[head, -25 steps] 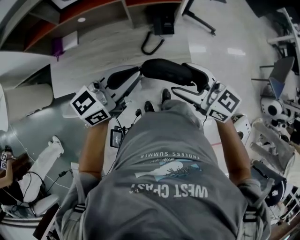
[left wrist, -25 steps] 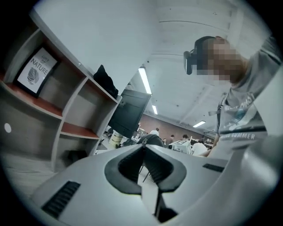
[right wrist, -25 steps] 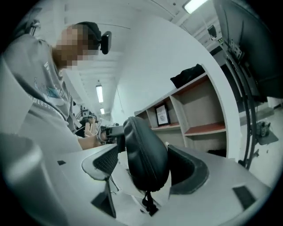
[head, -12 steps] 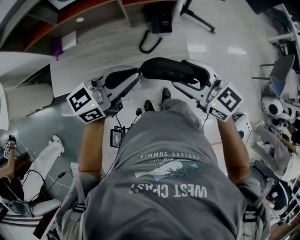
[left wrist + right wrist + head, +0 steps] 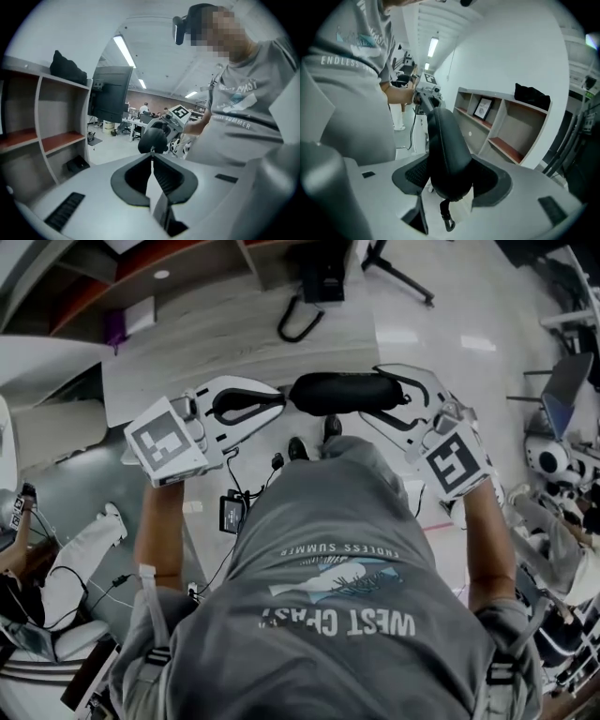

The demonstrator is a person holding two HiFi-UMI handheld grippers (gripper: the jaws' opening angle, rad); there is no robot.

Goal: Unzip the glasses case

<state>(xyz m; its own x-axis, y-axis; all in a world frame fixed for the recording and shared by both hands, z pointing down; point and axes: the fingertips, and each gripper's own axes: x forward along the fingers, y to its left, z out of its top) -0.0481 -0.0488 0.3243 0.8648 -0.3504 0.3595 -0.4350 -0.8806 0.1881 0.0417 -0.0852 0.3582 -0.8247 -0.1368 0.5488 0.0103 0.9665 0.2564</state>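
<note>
I hold a black glasses case (image 5: 337,392) level in the air in front of the person's chest. My left gripper (image 5: 284,401) is shut on the small zipper pull (image 5: 151,150) at the case's left end; in the left gripper view the case (image 5: 153,139) shows end-on just past the jaw tips. My right gripper (image 5: 392,396) has the other end of the case (image 5: 447,154) between its pads, which are closing and press on its sides. A short strap loop (image 5: 446,219) hangs from that end.
Pale floor lies below, with a small black device and cables (image 5: 232,514) near the person's shoes (image 5: 332,428). Open shelving (image 5: 47,140) and a dark monitor (image 5: 110,93) stand to one side. White equipment (image 5: 544,456) crowds the right edge.
Both grippers have rolled, so their marker cubes face up more. The left hand moved left and the right hand moved right and down; the case now lies level and lower in the picture.
</note>
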